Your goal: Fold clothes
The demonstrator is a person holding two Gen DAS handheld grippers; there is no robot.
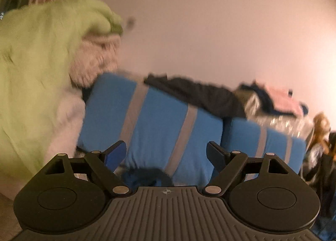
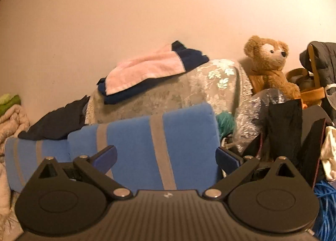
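Two blue cushions with grey stripes fill the middle of the left wrist view, with a dark garment draped over their top. My left gripper is open in front of them, nothing between its fingers. The view is blurred. In the right wrist view my right gripper is open before the same blue cushions, holding nothing. The dark garment lies at the left there. A folded pink and navy cloth rests on a grey patterned bundle.
A light green cloth and a fluffy pale blanket pile up at the left. A brown teddy bear sits by a wooden basket at the right. Dark upright items and a blue cable crowd the right. A plain wall stands behind.
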